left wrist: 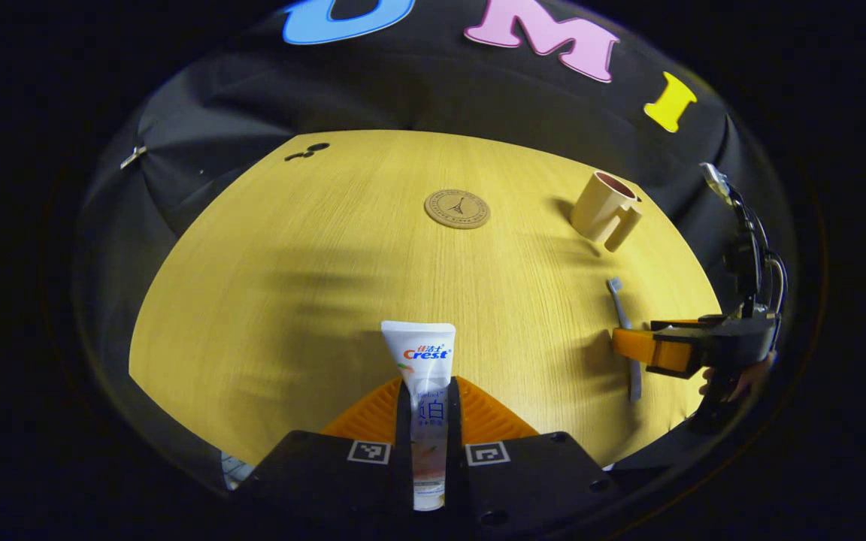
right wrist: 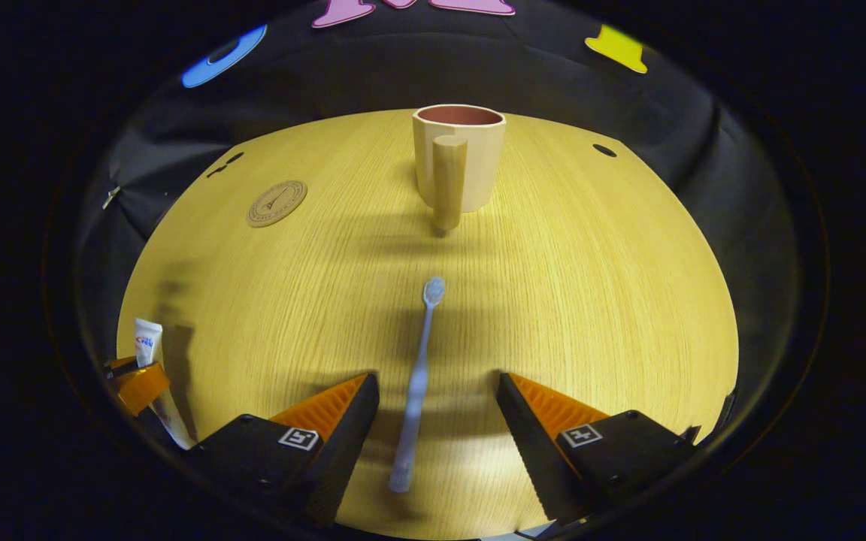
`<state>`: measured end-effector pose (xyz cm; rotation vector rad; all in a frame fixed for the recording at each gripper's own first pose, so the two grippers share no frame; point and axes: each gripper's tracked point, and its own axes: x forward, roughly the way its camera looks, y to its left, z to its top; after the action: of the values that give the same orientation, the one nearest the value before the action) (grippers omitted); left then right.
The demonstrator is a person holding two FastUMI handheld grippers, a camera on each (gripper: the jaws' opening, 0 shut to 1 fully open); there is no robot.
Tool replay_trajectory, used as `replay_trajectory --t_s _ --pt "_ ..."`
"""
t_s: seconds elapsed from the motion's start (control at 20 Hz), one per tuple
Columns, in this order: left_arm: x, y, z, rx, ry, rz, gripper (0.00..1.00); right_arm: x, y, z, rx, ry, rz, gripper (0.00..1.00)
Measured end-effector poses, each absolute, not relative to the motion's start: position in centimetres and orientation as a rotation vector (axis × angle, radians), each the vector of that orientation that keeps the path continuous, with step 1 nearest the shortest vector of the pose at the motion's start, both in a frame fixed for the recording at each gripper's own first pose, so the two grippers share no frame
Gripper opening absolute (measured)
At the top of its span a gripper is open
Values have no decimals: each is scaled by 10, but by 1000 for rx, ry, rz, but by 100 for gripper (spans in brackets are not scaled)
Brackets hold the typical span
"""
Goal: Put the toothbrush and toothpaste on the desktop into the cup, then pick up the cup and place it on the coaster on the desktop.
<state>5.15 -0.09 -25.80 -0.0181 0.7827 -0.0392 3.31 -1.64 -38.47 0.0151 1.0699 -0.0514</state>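
left gripper view: the left gripper [left wrist: 428,421] has its jaws closed tight on the toothpaste [left wrist: 423,391], both fingers pressing its sides. the tube stands up between them with its flat crimped end uppermost. it cannot be told whether the tube touches the table [left wrist: 290,300]. taking the cup [left wrist: 604,208] as landmark: the cup stands upright near the far right edge of the table, its handle turned toward the camera. the coaster [left wrist: 457,208] lies flat to the left of the cup, well apart from it. the toothbrush [left wrist: 623,330] lies flat on the table nearer than the cup, head pointing toward the cup. the right gripper [left wrist: 640,347] hangs over the handle part of the toothbrush, a hand [left wrist: 737,382] behind it.

right gripper view: the right gripper [right wrist: 437,409] has its jaws wide open, holding nothing. the toothbrush [right wrist: 418,383] lies flat on the table [right wrist: 591,300] between the two fingers, touching neither, with its head toward the cup [right wrist: 459,154]. the cup stands upright straight beyond the brush head and apart from it, handle facing the camera. the coaster [right wrist: 277,203] lies left of the cup, well apart. far left of the cup and much nearer, the left gripper [right wrist: 136,383] grips the toothpaste [right wrist: 149,342].
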Motion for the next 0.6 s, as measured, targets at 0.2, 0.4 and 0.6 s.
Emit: replay_trajectory --t_s 0.2,0.4,0.6 --pt "50 -2 -254 -9 773 -69 22 35 -18 -385 41 1080 -100 96" --pt "49 6 -251 10 758 -80 22 39 -13 -386 55 1126 -124 63" --pt "47 15 -249 9 759 -68 22 37 0 -384 48 1135 -53 13"
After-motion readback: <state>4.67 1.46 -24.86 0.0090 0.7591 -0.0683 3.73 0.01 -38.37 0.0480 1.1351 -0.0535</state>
